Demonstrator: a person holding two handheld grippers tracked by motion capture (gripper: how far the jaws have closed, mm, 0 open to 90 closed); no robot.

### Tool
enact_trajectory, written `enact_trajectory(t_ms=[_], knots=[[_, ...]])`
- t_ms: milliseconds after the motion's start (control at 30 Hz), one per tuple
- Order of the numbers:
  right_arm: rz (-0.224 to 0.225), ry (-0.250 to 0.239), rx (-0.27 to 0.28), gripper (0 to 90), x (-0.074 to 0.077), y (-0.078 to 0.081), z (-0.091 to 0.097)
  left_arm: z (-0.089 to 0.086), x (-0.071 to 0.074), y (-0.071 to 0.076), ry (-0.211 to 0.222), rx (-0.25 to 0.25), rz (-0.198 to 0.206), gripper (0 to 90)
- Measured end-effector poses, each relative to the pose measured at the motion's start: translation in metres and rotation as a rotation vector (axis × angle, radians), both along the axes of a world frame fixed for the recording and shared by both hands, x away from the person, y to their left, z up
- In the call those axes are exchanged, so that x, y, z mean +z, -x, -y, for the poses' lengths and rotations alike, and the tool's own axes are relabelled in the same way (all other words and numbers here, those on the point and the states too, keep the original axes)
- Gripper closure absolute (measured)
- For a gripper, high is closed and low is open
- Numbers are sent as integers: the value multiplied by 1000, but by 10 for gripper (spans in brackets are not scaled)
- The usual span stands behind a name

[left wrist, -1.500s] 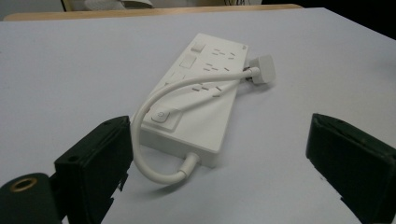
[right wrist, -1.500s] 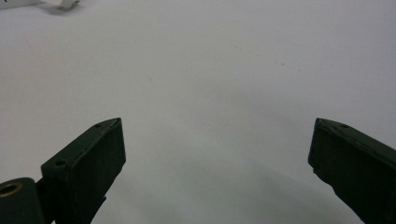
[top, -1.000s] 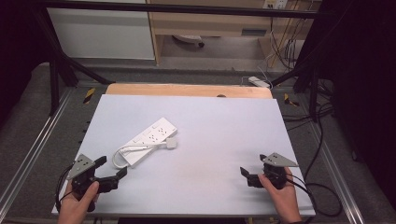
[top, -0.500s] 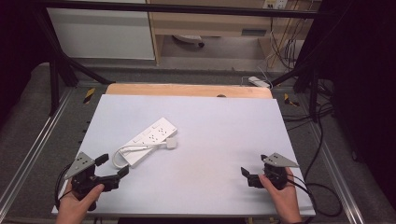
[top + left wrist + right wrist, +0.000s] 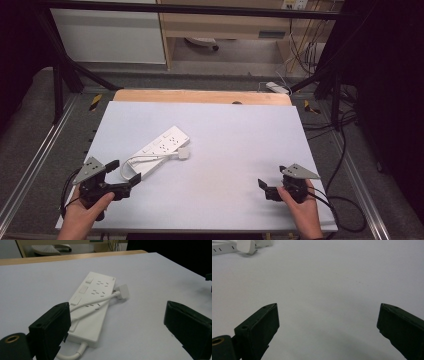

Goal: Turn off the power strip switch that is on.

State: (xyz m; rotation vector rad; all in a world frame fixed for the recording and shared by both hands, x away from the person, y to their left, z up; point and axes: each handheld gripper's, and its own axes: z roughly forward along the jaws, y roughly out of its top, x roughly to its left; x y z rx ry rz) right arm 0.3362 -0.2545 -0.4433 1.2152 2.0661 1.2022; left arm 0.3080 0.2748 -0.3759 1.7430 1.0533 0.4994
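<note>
A white power strip (image 5: 161,148) lies at an angle on the left half of the white table (image 5: 235,135). Its cord loops back over it, and the white plug (image 5: 183,153) rests at its right side. My left gripper (image 5: 125,171) is held open just short of the strip's near end, beside the cord loop (image 5: 131,169). In the left gripper view the strip (image 5: 92,302) and plug (image 5: 122,291) lie ahead of the open left gripper (image 5: 117,327). My right gripper (image 5: 270,176) is open at the near right, above bare table; in the right gripper view it (image 5: 328,327) holds nothing.
A wooden strip (image 5: 200,96) runs along the table's far edge. Metal frame rails (image 5: 37,160) flank both sides. Cables and a second power strip (image 5: 277,87) lie on the floor beyond. The plug (image 5: 247,246) is at the top left of the right gripper view.
</note>
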Motion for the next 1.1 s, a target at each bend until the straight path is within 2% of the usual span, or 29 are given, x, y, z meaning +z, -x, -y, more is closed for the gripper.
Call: enact_trajectory(t_ms=[233,667,1000,1100], knots=[[-3,2,1,45,0,0,0,6,8,-7,-18,-7,-9,73],[-4,3,3,44,0,0,1,17,17,-24,-11,-20,5,75],[-5,-6,7,43,0,1,0,24,24,-47,-3,-34,1,77],[-6,-9,8,43,0,0,0,28,27,-55,19,-44,4,79]])
